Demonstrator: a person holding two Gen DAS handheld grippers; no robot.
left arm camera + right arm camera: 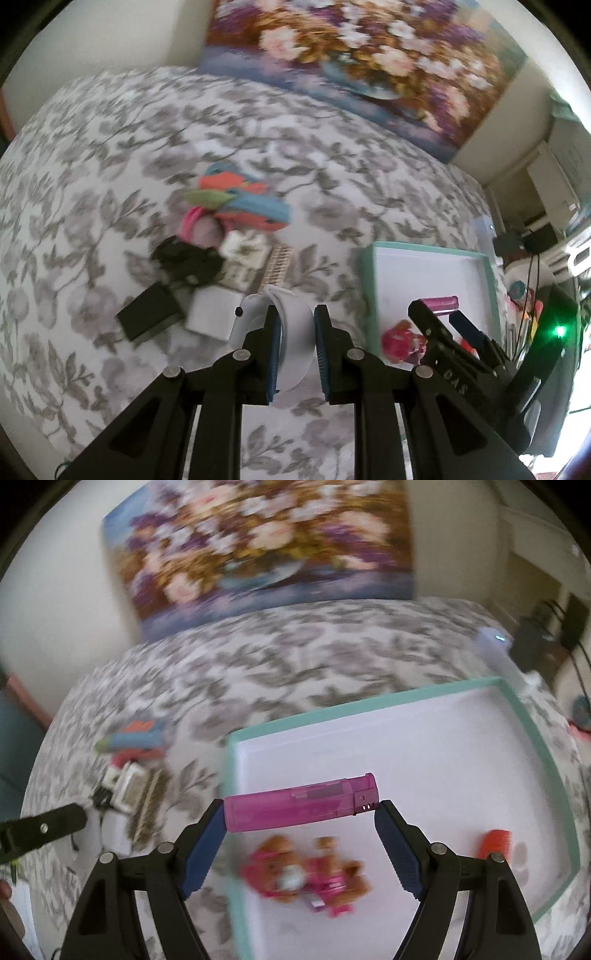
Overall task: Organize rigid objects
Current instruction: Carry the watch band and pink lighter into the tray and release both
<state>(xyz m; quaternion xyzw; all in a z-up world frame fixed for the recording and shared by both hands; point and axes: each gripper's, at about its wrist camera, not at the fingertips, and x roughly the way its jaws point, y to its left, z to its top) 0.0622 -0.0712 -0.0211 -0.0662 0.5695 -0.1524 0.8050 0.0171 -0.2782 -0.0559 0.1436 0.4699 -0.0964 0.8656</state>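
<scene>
On the leaf-patterned bedspread (110, 155), a mixed pile (221, 229) of coloured fabric, a black box and white cartons lies left of centre. The left gripper (295, 332) is clamped on a curved white plastic object (295, 328). Over the left edge of the teal-rimmed white tray (535, 738), the right gripper (299, 812), jaws wide, holds a translucent pink lighter (295, 805) endwise, above a pink-and-brown toy (306, 878).

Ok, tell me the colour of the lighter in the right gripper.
Translucent pink lighter, held lengthwise in the right gripper; clearest in the right wrist view.
</scene>
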